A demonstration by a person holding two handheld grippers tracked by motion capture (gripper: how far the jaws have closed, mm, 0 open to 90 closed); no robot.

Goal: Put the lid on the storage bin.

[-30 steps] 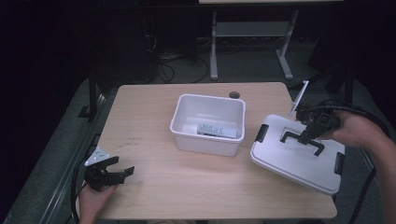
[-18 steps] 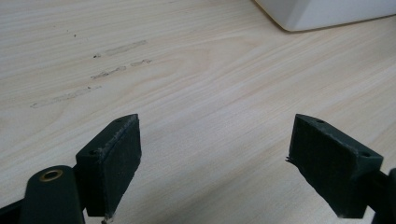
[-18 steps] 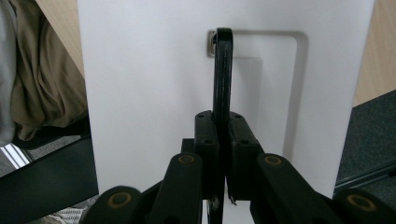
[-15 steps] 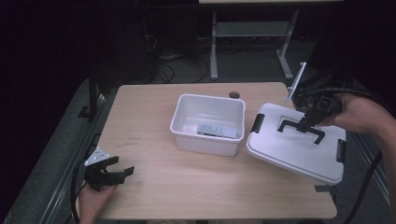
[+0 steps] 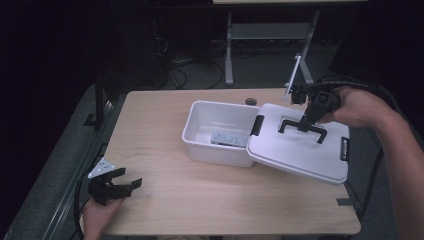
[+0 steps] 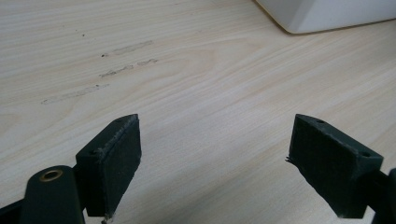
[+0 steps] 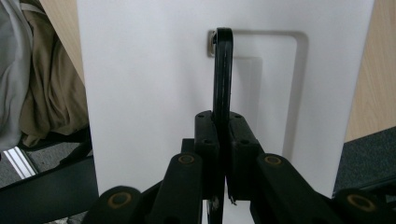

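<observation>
A lab: dark room, floor cables [image 5: 180,75], metal stand [image 5: 230,45] behind wooden table [image 5: 200,200]

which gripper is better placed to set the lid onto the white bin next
Right. The right gripper is shut on the lid handle, holding the white lid beside the bin. The left gripper is open over bare table, far away.
</observation>
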